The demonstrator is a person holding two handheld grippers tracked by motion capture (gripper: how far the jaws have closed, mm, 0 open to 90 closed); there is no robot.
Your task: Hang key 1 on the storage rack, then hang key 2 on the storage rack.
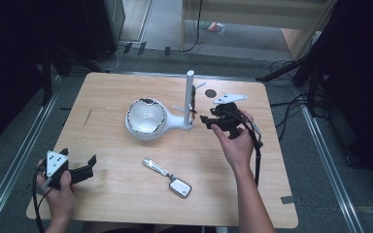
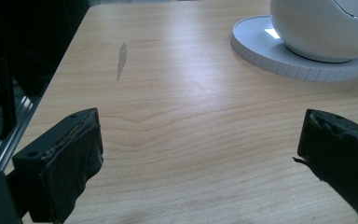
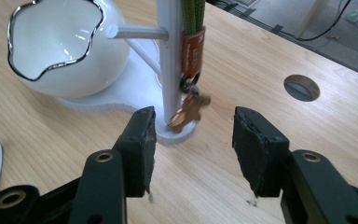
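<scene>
**A:** where's the right gripper point(image 3: 193, 140) rn?

**B:** parked just in front of the white stand point(image 3: 168, 70), by its post. Jaws spread, nothing pinched btwn them. A green lanyard point(image 3: 193, 18) w/ an orange tag hangs on the post, and a small brass-coloured key charm point(image 3: 189, 109) dangles off its ring, a bit blurred, just past the jaw tips, not touching the pads afaict.

**A:** and the bowl thing?

**B:** round white dish w/ a wavy metal rim point(image 1: 145, 117), same base as the post, roughly mid table point(image 1: 102, 97).

**A:** left one?

**B:** left gripper point(image 2: 200, 154) sits low at the near left corner, jaws wide apart, just bare wood btwn them, well apart from the stand.

**A:** anything else lying around?

**B:** a silver key fob w/ a strap point(image 1: 169, 178) on the table near the front edge, between the two hands, untouched.
</scene>
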